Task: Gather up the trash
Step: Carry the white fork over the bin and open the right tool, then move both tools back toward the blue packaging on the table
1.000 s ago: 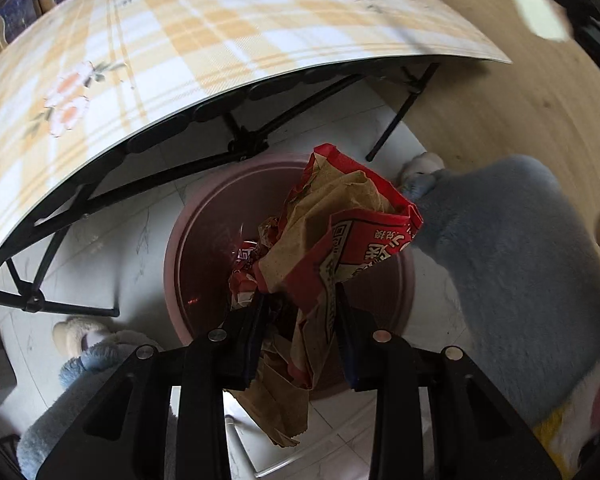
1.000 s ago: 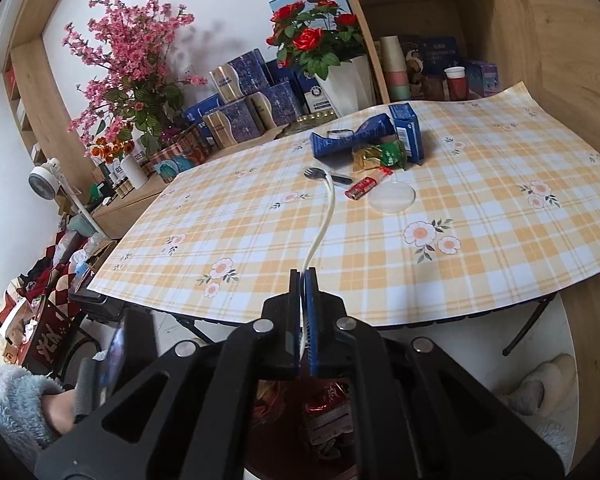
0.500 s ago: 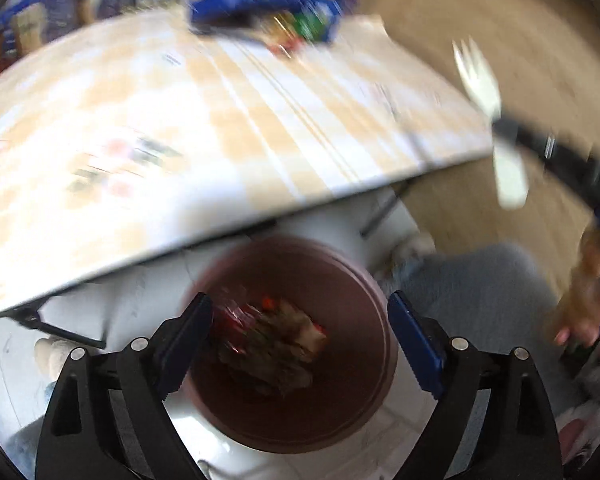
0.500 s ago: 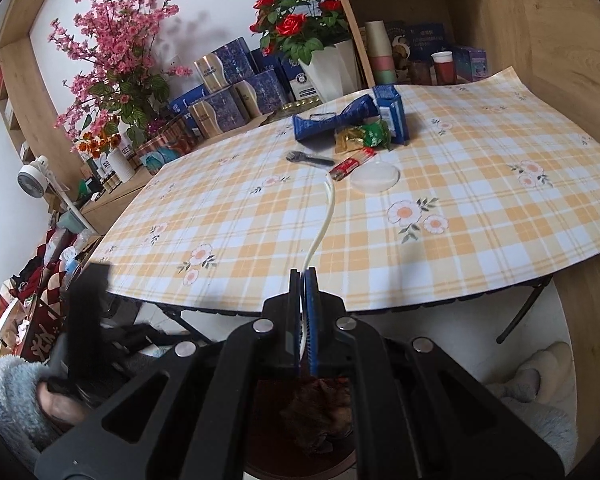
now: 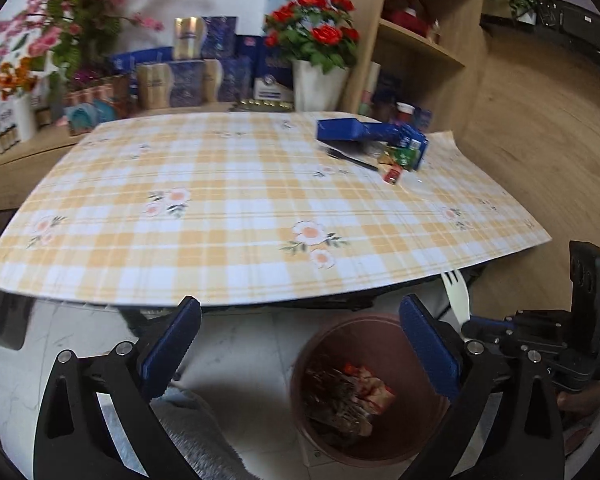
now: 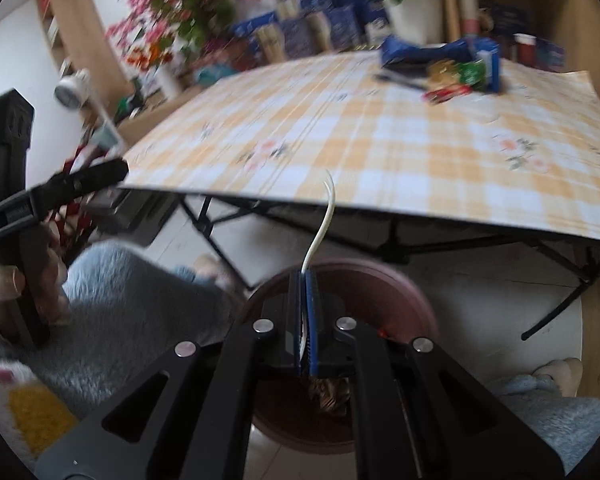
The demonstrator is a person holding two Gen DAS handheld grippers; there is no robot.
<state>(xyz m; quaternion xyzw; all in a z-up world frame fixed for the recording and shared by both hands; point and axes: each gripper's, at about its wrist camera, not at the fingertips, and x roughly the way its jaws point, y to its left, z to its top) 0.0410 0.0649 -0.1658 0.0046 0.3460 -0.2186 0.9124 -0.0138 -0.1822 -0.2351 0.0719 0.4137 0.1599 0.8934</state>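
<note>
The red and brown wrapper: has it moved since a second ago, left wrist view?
Yes. The wrapper was clamped in the left gripper above the bin; now it lies down inside the bin, and the jaws, which have just been opening, hold nothing.

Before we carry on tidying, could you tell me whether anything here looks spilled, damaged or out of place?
Nothing spilled. Crumpled wrappers lie inside the bin; the right gripper is shut on a white plastic fork above it.
</note>
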